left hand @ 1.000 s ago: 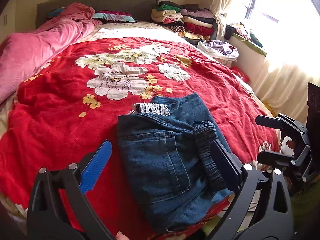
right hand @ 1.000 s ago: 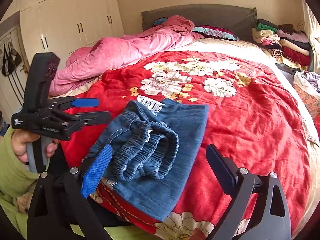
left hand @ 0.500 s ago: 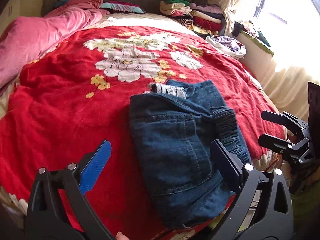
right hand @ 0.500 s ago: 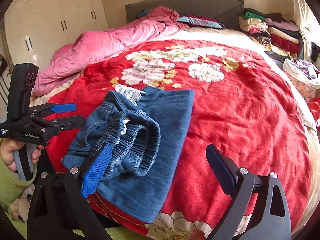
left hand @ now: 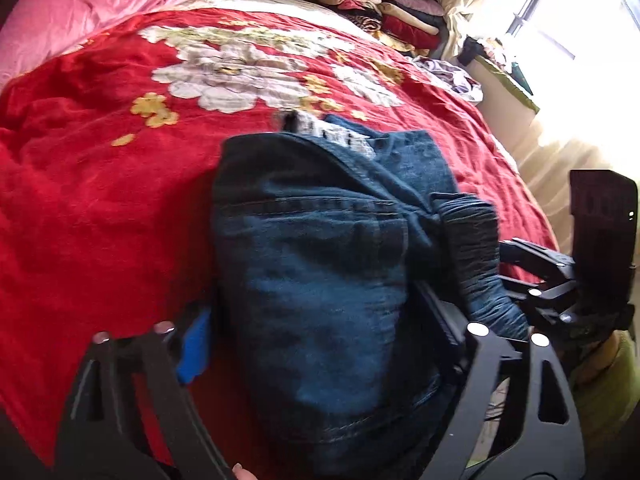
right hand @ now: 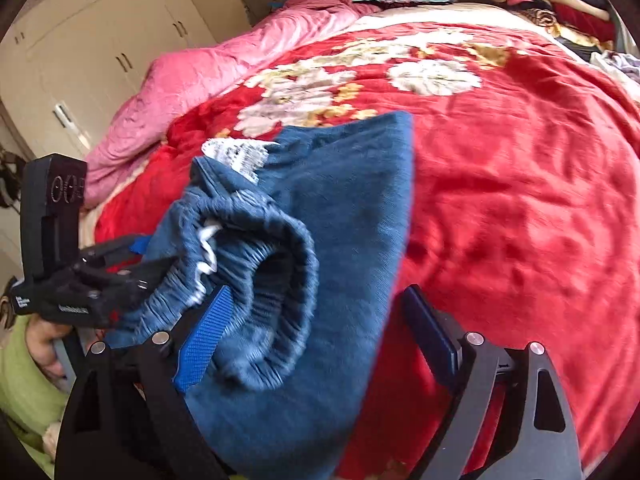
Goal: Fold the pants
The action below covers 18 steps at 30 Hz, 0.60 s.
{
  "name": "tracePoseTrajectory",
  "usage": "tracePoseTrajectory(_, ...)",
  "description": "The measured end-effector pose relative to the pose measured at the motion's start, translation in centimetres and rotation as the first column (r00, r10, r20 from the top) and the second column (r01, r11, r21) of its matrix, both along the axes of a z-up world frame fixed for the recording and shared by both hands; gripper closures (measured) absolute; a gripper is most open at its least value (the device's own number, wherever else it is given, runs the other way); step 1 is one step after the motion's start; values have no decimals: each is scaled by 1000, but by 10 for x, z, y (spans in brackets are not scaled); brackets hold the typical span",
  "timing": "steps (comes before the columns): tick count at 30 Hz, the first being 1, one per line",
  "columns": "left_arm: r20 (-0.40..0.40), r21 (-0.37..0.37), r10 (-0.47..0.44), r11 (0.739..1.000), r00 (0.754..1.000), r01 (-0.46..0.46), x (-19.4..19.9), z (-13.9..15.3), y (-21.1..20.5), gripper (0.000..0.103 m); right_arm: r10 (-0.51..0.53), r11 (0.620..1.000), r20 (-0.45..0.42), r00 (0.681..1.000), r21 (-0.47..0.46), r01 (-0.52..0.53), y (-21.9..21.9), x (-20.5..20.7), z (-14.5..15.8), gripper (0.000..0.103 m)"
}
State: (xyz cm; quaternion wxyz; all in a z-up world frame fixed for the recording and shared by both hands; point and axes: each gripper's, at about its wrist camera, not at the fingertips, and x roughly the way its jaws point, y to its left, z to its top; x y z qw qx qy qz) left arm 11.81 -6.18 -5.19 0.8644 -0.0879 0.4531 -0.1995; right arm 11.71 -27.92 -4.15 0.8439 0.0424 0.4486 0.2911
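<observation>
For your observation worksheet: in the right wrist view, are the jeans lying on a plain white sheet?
No, the jeans lie on a red floral blanket.

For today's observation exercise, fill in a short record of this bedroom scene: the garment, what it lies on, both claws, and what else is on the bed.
garment: folded blue jeans, elastic waistband bunched on top
surface: red floral blanket on the bed
left claw: closing, jeans between its fingers, not yet gripped
right claw: closing, jeans' near edge between its fingers, not yet gripped
other items: pink quilt, stack of folded clothes by the headboard
</observation>
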Motion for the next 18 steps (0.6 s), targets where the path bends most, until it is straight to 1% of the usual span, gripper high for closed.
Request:
tracePoseTrajectory(2,2,3,-4,1000,1000,4,3,0,-4,44,36,999,8,999,17,-36,7,4,-1,40)
tracePoseTrajectory(3,-1,-1,-1,1000,1000,1,5,1,-5,47,48,998,6,999,31,-48,10,5,0,45)
tracePoseTrajectory(4,-1,-7,0,1000,1000,0,5,4,-6,52,66,997,11,998,49,-67,12,6,3,55)
tracePoseTrajectory(5,5,-12,-2,1000,1000,2,6,7,-7,53,72,996,23,997,55,-73,14,8,8,56)
tracePoseTrajectory(8,37,-16,-12,1000,999,13,7,23,-7,54,87,995,67,994,49,-90,20,8,27,57)
tracePoseTrajectory(11,76,-23,-2,1000,997,4,16,40,-3,54,94,994,126,988,48,-100,24,14,47,57)
tracePoseTrajectory(15,127,13,13,1000,992,-15,37,61,1,54,85,993,184,979,63,-98,30,35,65,57)
tracePoseTrajectory(18,140,50,24,998,990,-31,56,60,4,54,71,995,191,979,60,-84,35,55,62,55)
